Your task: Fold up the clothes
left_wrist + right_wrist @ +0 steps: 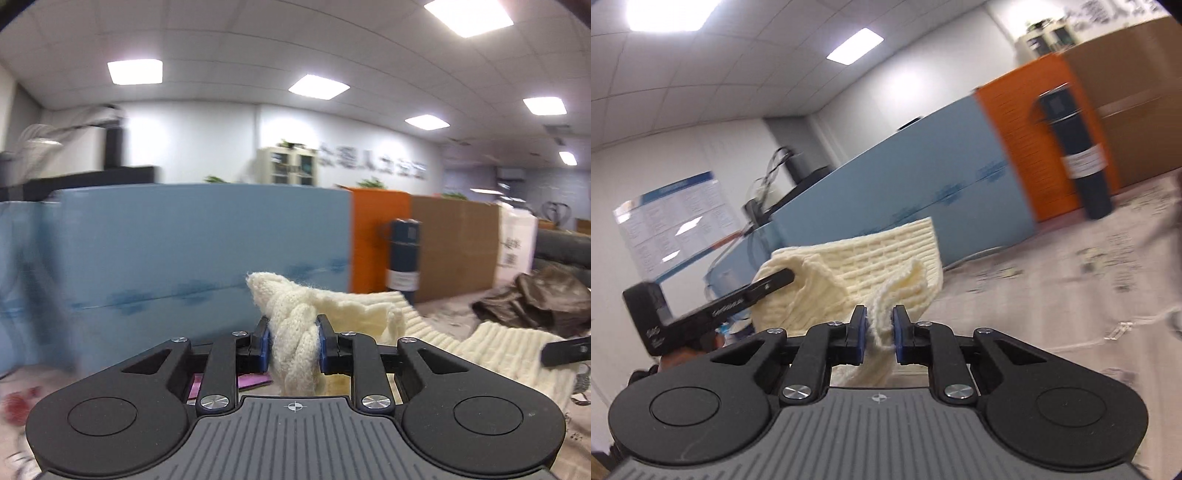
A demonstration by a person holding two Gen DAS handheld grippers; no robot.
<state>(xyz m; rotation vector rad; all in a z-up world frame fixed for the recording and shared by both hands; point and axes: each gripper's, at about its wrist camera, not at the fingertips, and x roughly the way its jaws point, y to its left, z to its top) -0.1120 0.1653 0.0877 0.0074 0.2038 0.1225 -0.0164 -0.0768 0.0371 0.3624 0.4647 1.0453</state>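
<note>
A cream knitted sweater (354,306) is lifted off the patterned table cover. My left gripper (293,345) is shut on a bunched thick part of it. The rest of the sweater trails right toward my right gripper, whose black finger shows at the edge (565,350). In the right wrist view my right gripper (880,334) is shut on a thin fold of the same sweater (886,254), which hangs raised in front. The left gripper's finger (768,286) shows at left, clamped on the sweater's other end.
A dark brown garment (535,302) lies heaped at the right on the table cover (1071,280). A dark blue cylinder (1078,155) stands by orange and cardboard panels. A light blue partition (184,251) runs along the back.
</note>
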